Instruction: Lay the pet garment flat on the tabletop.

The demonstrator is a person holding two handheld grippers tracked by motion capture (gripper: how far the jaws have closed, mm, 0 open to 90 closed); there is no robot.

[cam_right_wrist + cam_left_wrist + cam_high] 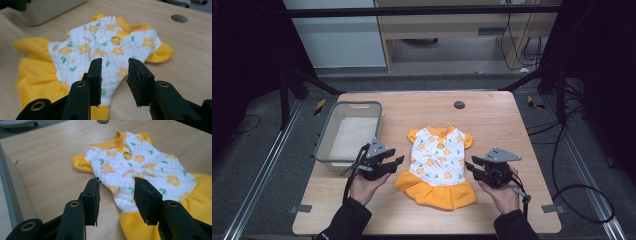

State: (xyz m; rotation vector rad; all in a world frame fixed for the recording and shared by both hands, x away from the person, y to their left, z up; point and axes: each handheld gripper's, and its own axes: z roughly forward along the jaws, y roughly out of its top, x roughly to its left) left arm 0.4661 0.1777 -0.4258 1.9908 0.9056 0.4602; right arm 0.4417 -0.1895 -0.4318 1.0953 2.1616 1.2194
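A small dress [438,162] lies flat in the middle of the wooden table [492,115], white quilted top with orange flowers, orange collar, sleeves and skirt. My left gripper [399,161] hovers just off its left edge, open, nothing between the jaws. My right gripper [470,166] is just off the dress's right edge, also open and empty. In the left gripper view the dress [140,167] lies beyond the left gripper [116,195]. In the right gripper view the dress [100,52] spreads ahead of the right gripper [114,78]; a metal ring [115,40] sits near the collar.
A grey plastic basin [348,132] stands at the table's left, close behind my left hand. A round dark cable hole [459,105] is at the far middle of the table. Cables trail on the floor at the right [582,190].
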